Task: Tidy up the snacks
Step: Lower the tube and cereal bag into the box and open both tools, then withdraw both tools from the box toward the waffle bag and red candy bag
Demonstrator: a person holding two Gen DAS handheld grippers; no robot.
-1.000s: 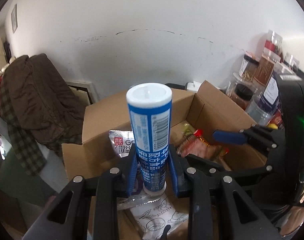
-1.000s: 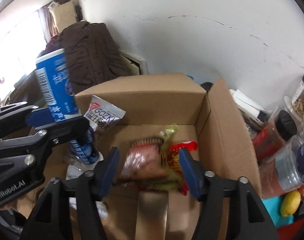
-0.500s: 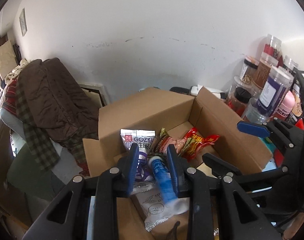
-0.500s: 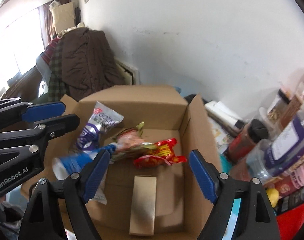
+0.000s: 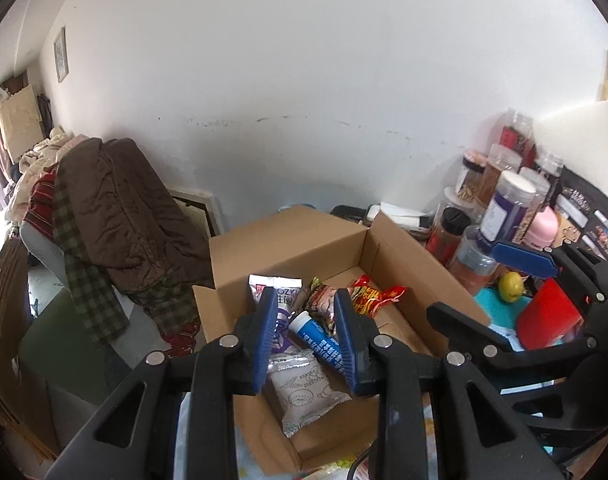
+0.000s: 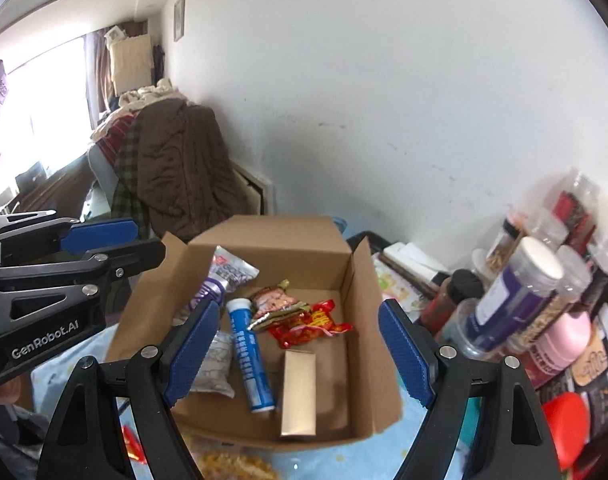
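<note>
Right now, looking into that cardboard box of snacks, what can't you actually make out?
- Purple packet, left wrist view: partly covered by the left gripper finger.
- White packet, right wrist view: partly hidden behind the right gripper finger.
- Blue tube: print too small to read.
- Gold box: blurred, no label visible.
</note>
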